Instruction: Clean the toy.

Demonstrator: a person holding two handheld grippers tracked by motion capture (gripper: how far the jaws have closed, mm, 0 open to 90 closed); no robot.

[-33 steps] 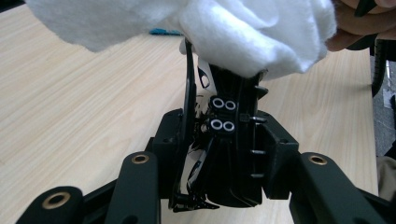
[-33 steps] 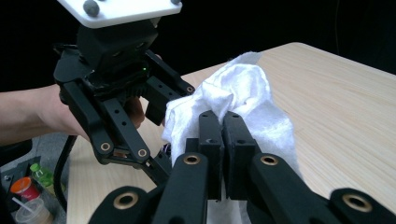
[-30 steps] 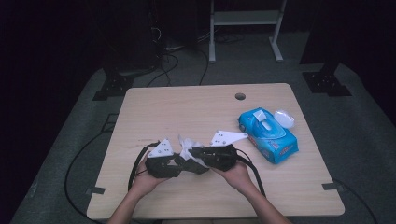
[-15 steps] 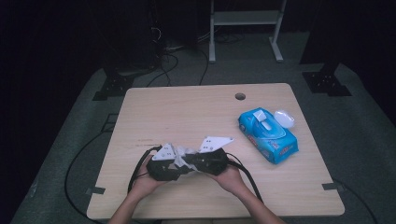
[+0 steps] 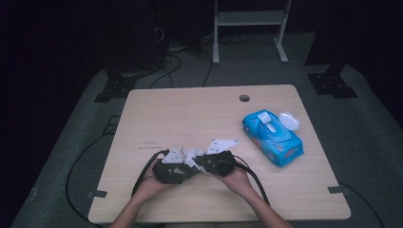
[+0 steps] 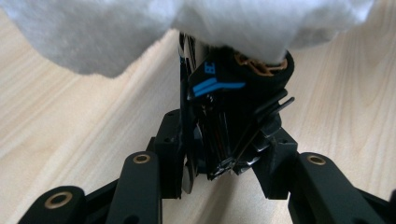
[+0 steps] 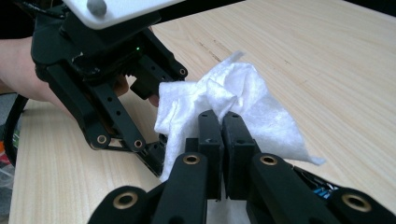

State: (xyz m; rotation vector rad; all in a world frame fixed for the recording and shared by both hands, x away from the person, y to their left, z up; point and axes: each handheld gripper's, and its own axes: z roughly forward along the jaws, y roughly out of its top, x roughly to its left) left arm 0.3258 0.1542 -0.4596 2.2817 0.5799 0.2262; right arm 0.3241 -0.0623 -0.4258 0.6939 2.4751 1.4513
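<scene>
Your right gripper (image 7: pixel 222 123) stays clenched on the white wipe (image 7: pixel 252 102), and your left gripper (image 6: pixel 227 135) grasps the black blue-marked object (image 6: pixel 233 88) under it. Both have sunk toward the table (image 5: pixel 190 114) near you, so the wiping probably goes on down there.

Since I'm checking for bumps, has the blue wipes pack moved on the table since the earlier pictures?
No. The blue wipes pack lies at the same spot, right of and below the table's round hole.
</scene>
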